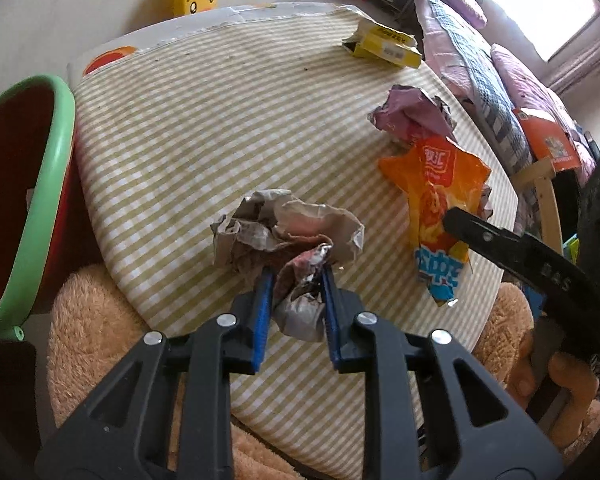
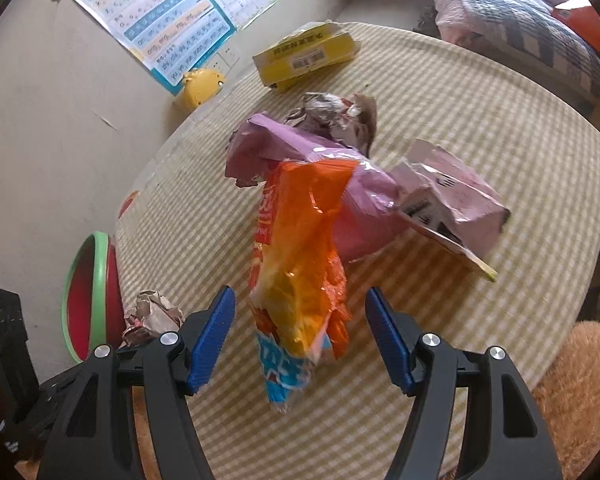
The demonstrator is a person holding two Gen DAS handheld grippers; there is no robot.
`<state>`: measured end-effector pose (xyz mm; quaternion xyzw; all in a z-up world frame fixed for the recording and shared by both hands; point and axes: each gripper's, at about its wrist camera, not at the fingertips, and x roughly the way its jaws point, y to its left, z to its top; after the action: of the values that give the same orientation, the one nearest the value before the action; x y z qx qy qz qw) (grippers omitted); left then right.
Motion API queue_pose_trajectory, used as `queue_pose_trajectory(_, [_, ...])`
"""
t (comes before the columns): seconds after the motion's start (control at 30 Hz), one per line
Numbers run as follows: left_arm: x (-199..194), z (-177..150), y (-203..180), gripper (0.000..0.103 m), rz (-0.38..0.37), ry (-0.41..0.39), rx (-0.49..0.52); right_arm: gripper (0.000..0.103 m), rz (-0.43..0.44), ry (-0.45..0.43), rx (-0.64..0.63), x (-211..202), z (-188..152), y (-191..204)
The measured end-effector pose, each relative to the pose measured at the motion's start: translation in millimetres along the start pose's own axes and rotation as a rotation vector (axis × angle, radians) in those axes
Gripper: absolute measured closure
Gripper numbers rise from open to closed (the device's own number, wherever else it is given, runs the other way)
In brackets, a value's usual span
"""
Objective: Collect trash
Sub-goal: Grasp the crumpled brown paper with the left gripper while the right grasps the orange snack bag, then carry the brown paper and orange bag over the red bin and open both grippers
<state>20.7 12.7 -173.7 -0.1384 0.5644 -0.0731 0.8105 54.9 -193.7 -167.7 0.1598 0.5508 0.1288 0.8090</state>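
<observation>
Desk surface: a rounded desk (image 1: 204, 120) covered in a cloth of thin pale green and white stripes, slightly speckled with crumbs.
Crumpled paper: a grey-brown wad of crumpled paper (image 1: 288, 228), creased and matte, with a reddish printed patch; it sits near the desk's front edge.
Left tongs: the left tongs (image 1: 296, 276) have ribbed blue pads on black plastic arms, pressed together on the near end of the crumpled paper, which bulges out between them.
Snack bag: an orange snack bag (image 2: 300, 264), glossy crinkled plastic with a yellow middle and a blue lower end, lying lengthwise on the desk.
Right tongs: the right tongs (image 2: 300, 320) stand spread, one blue pad on each side of the bag's lower part, neither touching it.
Purple wrapper: a crushed purple wrapper (image 2: 300, 152) just behind the bag, touching its upper end.
Pink carton: a dented pink carton (image 2: 452, 196) beside the wrapper.
Yellow box: a flattened yellow box (image 2: 304, 56) at the far edge.
Bin: a red bin (image 1: 16, 200) with a smooth mint-green rim, beside the desk's left edge.
</observation>
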Motion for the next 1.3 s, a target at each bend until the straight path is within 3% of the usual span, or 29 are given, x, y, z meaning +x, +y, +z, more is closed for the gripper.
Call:
queue_pose_trajectory(0.2, [5.6, -3.3, -2.3, 0.080, 0.013, 0.016, 0.016, 0.039, -0.001, 0.022, -0.020, 8.5, -5.5, -0.8])
queue_pose_trajectory(0.3, [7.3, -3.1, -4.4, 0.080, 0.019, 0.019, 0.020, 0.051, 0.009, 0.025, -0.026, 8.0, -7.7, -2.2])
queue_pose_trajectory(0.4, [9.6, -3.7, -7.0, 0.079, 0.026, 0.027, 0.030, 0.055, 0.019, 0.026, -0.046, 4.9, -10.8, -1.3])
queue_pose_trajectory(0.63, [15.8, -4.9, -9.9, 0.058, 0.030, 0.044, 0.038, 0.055, 0.041, 0.023, -0.052, -3.6, -17.9, -0.1])
queue_pose_trajectory(0.7, [17.6, -5.7, -9.4, 0.058, 0.031, 0.049, 0.038, 0.055, 0.045, 0.017, -0.050, -6.8, -17.0, 0.4])
queue_pose_trajectory(0.77, [16.3, -5.8, -9.0, 0.075, 0.033, 0.044, 0.038, 0.055, 0.047, 0.008, -0.051, -10.7, -16.7, 1.7])
queue_pose_trajectory(0.87, [11.3, -5.3, -8.1, 0.079, 0.025, 0.025, 0.031, 0.055, 0.049, -0.006, -0.056, -18.1, -16.8, 5.4])
queue_pose_trajectory(1.3, [-24.5, 4.3, 5.3, 0.080, 0.026, -0.093, -0.017, 0.055, 0.076, -0.061, -0.131, -44.1, -15.4, 34.5])
